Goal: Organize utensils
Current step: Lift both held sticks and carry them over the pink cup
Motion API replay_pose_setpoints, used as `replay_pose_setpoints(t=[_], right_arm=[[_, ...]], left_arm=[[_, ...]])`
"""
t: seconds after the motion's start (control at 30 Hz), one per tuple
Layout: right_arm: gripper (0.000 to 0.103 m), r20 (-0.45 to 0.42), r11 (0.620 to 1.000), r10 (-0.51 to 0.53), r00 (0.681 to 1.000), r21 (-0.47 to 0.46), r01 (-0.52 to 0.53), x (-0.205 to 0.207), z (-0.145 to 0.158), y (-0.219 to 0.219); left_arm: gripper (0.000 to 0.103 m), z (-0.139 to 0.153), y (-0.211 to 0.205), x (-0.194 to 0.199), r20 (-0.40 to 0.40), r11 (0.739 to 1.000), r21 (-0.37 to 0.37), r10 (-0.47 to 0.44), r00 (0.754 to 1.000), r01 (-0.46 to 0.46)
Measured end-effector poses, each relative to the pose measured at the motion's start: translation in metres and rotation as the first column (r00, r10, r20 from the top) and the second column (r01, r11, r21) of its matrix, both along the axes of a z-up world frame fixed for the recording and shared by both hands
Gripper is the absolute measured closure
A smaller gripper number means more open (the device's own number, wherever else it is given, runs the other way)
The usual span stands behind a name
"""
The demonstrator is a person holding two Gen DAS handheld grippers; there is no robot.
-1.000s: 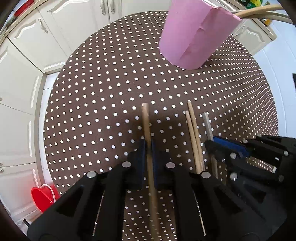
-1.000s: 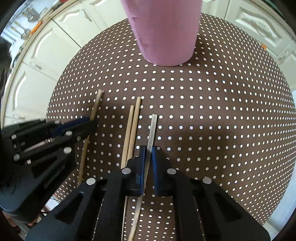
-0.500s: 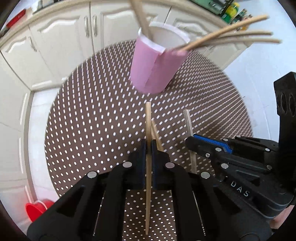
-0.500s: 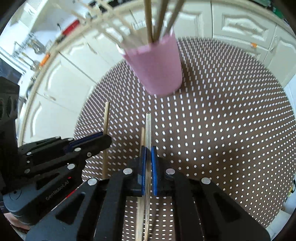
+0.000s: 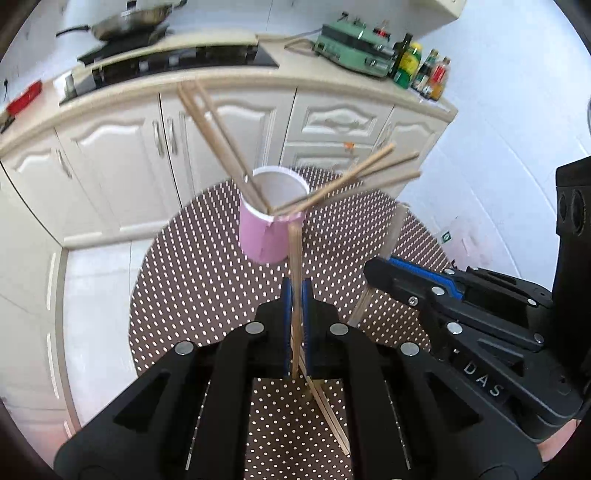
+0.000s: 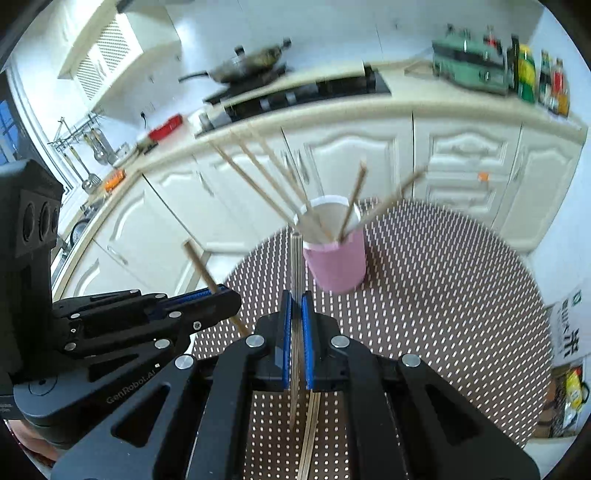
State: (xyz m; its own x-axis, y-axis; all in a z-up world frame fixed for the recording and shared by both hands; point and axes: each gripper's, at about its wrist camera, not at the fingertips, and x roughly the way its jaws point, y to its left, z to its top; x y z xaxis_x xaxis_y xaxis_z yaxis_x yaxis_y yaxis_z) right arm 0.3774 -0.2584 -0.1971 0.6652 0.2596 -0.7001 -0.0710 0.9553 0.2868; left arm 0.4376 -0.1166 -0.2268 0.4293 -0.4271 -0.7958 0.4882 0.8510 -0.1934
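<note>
A pink cup (image 5: 271,236) (image 6: 336,262) stands on the round table with the brown dotted cloth (image 5: 192,288) (image 6: 443,295); several wooden chopsticks lean out of it. My left gripper (image 5: 294,295) (image 6: 221,299) is shut on one wooden chopstick (image 5: 294,254) (image 6: 201,266), held in the air short of the cup. My right gripper (image 6: 295,310) (image 5: 380,266) is shut on a paler chopstick (image 6: 295,258) (image 5: 393,236), also lifted, just left of the cup in its own view. Two chopsticks (image 5: 328,406) (image 6: 310,424) still lie on the cloth under the grippers.
Behind the table runs a white cabinet front (image 5: 129,147) under a counter with a hob and a pan (image 5: 129,29), a green appliance (image 5: 354,48) and several bottles (image 5: 424,70). A printed bag (image 6: 569,332) lies on the floor at the right.
Both grippers have risen from the cloth, each carrying its chopstick, and tilted upward. The cup's rim and the kitchen counter have come into view.
</note>
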Motion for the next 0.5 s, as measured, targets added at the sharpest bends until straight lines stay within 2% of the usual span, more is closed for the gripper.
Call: replay_pose_setpoints(t=[0.17, 0.5], right_arm=[[0.099, 0.058, 0.999, -0.011, 0.998, -0.033, 0.013, -0.006, 0.014, 0.006], [0.099, 0.152, 0.997, -0.018, 0.988, -0.072, 0.029, -0.006, 0.056, 0.000]], left_arm=[[0.098, 0.028, 0.004, 0.000, 0.056, 1.000, -0.018, -0.001, 0.998, 0.002], [0.098, 0.066, 0.010, 0.006, 0.135, 0.998, -0.067, 0.025, 0.991, -0.016]])
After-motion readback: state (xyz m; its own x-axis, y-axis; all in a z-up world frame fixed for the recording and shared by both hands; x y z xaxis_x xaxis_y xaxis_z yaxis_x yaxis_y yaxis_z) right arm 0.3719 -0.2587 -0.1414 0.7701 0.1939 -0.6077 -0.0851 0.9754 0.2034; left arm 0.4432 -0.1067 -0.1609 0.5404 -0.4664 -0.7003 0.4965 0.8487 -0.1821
